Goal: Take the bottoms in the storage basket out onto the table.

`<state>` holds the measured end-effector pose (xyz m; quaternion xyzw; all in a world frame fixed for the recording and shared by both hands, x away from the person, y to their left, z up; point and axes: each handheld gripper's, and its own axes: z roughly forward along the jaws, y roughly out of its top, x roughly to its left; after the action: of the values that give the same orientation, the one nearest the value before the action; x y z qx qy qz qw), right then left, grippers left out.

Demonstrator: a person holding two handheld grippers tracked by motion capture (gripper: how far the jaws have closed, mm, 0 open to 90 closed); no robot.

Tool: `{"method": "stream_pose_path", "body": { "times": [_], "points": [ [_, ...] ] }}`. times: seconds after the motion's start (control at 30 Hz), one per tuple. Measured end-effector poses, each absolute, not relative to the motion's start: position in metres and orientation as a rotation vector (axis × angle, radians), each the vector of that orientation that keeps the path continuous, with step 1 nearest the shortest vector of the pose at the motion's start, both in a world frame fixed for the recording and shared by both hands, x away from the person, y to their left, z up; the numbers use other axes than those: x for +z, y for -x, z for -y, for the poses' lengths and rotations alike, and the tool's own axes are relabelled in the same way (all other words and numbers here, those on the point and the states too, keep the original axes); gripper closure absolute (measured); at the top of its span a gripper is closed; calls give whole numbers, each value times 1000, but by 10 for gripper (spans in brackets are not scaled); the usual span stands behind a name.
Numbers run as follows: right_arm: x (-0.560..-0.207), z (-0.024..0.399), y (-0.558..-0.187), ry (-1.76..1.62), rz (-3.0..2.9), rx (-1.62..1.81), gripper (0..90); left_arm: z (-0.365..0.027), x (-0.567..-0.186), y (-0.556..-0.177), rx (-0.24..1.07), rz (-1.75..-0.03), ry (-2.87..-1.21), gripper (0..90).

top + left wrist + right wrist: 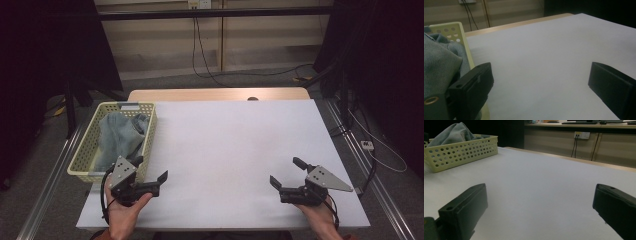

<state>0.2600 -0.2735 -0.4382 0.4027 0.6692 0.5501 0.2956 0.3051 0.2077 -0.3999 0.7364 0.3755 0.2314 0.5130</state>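
Note:
A pale yellow perforated basket (89, 137) stands at the table's left side with a crumpled blue-grey denim cloth (119, 135) inside. My left gripper (149, 171) is held low beside the basket's near right corner, open with nothing between its jaws. In the left gripper view the basket wall (461, 37) and the cloth (439, 60) lie just left of the left jaw. My right gripper (284, 172) rests near the front right of the table, open and empty. The right gripper view shows the basket (461, 151) far off at the left with the cloth (454, 133) heaped above its rim.
A white sheet (230, 155) covers the table, with a wooden strip (215, 95) bare at the far edge. Cables (205, 55) run over the floor behind, and a metal rail (367, 180) lines the right side.

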Motion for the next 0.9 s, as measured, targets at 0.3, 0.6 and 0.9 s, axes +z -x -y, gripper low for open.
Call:
{"method": "stream_pose_path", "body": {
  "times": [0.3, 0.6, 0.9],
  "points": [
    [-439, 274, -261, -1063, -1783, 1478, 0, -205, -399, -306, 564, -902, -1784, 57],
    [-438, 273, -261, -1065, -1782, 1496, 0, -208, -396, -306, 574, -904, -1787, 57],
    [-439, 274, -263, -1075, -1786, 1495, 0, -210, -391, -307, 580, -909, -1775, 57]
  ]
}}
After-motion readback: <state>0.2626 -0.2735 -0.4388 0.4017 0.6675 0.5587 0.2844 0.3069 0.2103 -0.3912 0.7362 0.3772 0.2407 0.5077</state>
